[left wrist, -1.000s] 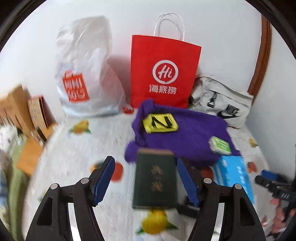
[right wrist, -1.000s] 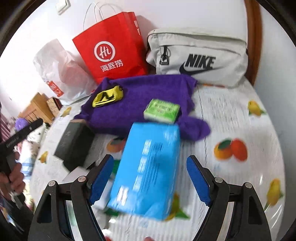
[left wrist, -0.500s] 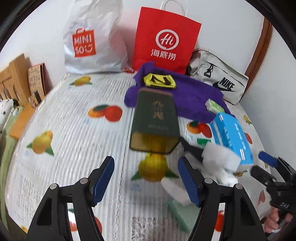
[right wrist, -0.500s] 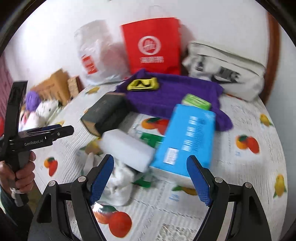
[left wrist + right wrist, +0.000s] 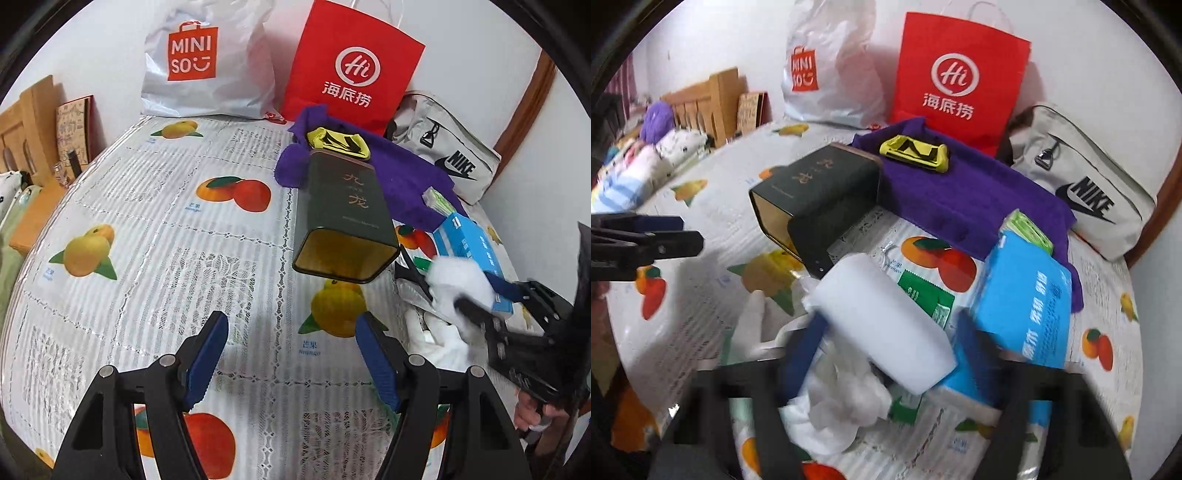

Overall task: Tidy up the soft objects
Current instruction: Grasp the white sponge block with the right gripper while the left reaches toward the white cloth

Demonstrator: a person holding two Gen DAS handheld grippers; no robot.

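Tin (image 5: 343, 218) left of tissue pack (image 5: 469, 251), towel (image 5: 402, 177) behind both

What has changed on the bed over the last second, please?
The right gripper swung from the blue tissue pack to the white sponge block, its jaws just closing around it. The left gripper stayed open and empty. Green tin and purple towel unmoved.

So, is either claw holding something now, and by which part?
The left claw is open and holds nothing. The right claw has just been closing on the white foam block, with its pads against opposite sides of the block.
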